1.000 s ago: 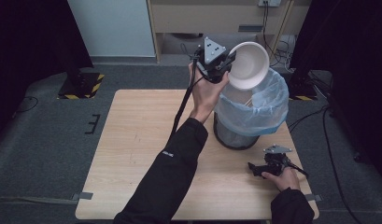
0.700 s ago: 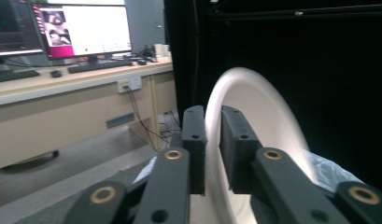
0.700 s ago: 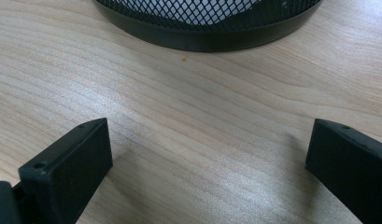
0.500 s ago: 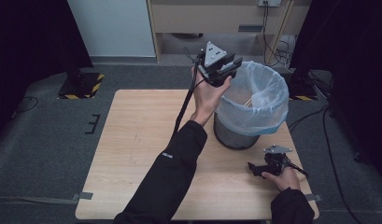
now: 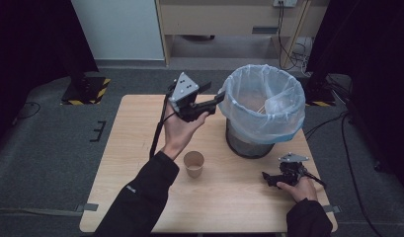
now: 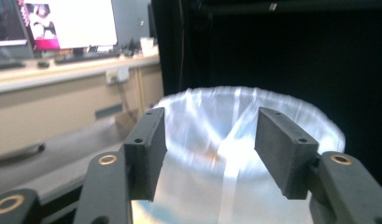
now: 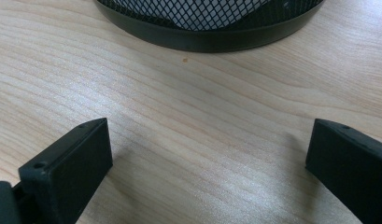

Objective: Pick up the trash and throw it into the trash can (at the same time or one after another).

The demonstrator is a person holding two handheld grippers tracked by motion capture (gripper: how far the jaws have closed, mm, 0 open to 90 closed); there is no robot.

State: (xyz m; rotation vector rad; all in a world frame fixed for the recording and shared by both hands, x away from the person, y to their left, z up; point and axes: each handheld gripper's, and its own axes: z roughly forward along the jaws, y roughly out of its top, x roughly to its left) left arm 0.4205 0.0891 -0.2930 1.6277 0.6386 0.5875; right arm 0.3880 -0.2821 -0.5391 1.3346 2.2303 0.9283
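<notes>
As the left gripper [image 5: 220,95] hung with jaws just parted and empty, mid-frame, the light, crushable paper cup [image 5: 193,163] wanted a gentle rim pinch.

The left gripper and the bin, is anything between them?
No. In the left gripper view the open left gripper faces the bin's plastic liner with only air between.

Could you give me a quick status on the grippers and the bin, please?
Left hand-held gripper open, empty, beside bin. Right hand-held gripper open on table. Paper cup standing, untouched.

The lined bin [image 5: 261,111] blocks the table's far right; a paper cup [image 5: 193,164] stands mid-table.
</notes>
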